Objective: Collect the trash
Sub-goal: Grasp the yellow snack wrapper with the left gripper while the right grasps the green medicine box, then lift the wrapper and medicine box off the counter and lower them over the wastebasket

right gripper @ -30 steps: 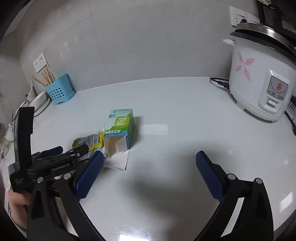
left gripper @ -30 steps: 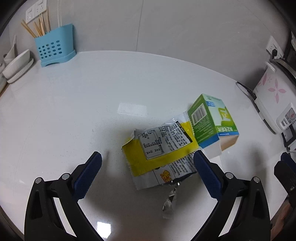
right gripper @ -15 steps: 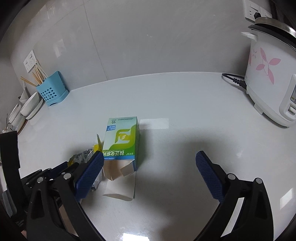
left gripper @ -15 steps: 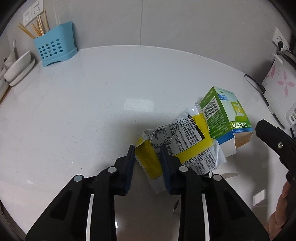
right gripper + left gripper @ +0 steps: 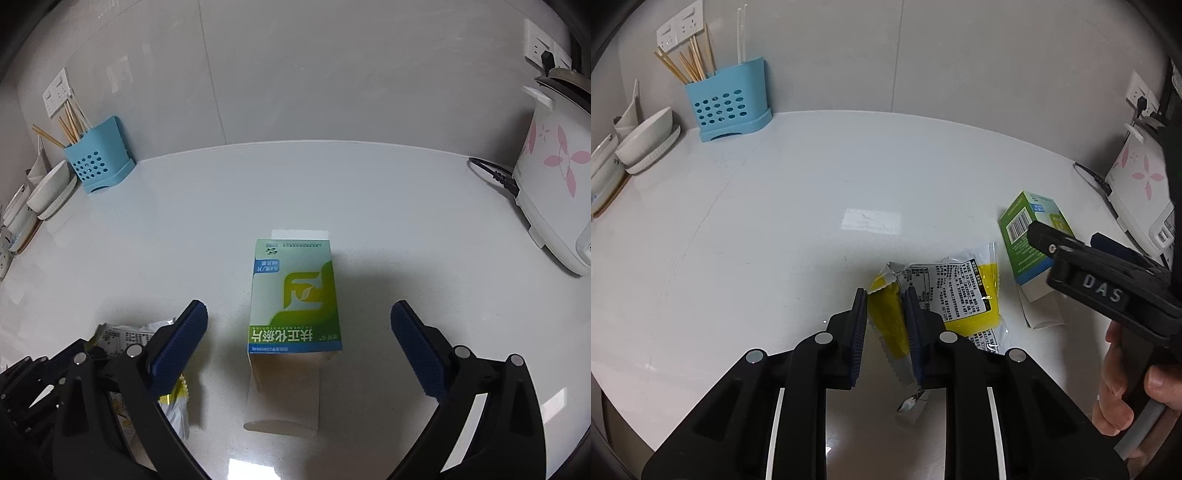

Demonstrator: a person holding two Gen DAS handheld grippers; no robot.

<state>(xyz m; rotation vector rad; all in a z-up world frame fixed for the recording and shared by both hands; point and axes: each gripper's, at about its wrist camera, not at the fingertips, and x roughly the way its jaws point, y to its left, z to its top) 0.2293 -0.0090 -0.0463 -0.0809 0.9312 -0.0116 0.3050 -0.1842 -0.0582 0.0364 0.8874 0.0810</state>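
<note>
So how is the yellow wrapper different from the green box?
The yellow wrapper is flat, crinkly and torn open; the green box is stiff and boxy, with its end flap hanging open. The left claw is pinching the wrapper, having just closed on it, while the open right claw sits either side of the box without touching. Both are empty-looking trash on the white counter.

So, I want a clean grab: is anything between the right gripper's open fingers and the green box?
No. In the right wrist view the green box sits between the right gripper fingers with only bare white counter at either side.
</note>
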